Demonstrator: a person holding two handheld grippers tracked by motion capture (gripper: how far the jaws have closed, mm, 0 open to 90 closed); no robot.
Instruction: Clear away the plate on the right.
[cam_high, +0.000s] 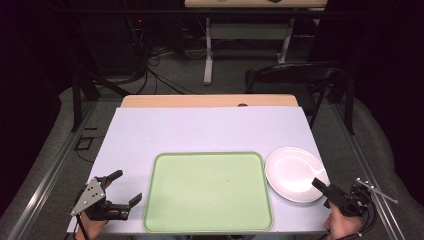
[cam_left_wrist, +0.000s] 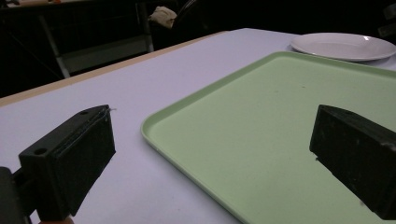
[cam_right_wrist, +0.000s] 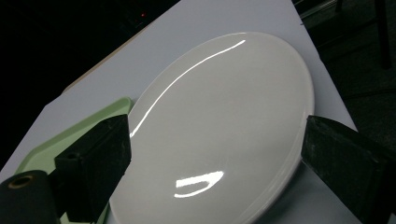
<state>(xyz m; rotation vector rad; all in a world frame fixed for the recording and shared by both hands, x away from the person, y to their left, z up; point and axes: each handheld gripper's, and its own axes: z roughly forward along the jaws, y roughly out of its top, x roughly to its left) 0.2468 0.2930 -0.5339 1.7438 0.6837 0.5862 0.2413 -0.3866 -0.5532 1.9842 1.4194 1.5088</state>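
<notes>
Black jaws of both grippers framed an empty tray and an empty plate; nothing held.

Left gripper (cam_high: 120, 191) sat at the lower left of the high view, jaws wide apart, beside the green tray's (cam_high: 207, 156) left edge; its own view looked across that tray's near corner. Right gripper (cam_high: 320, 186) sat at lower right, jaws apart, straddling the near rim of the white plate (cam_high: 292, 172) without clear contact. Plate lay on the lilac table cover (cam_high: 200, 127), just right of the tray. Judged: glazed ceramic, stiff, moderately heavy, slippery, breakable; best taken at the raised rim, one jaw over, one under. Right gripper view showed the glossy glaze and rim profile; high view alone gave the layout and a chair (cam_high: 295, 75) behind the table.
</notes>
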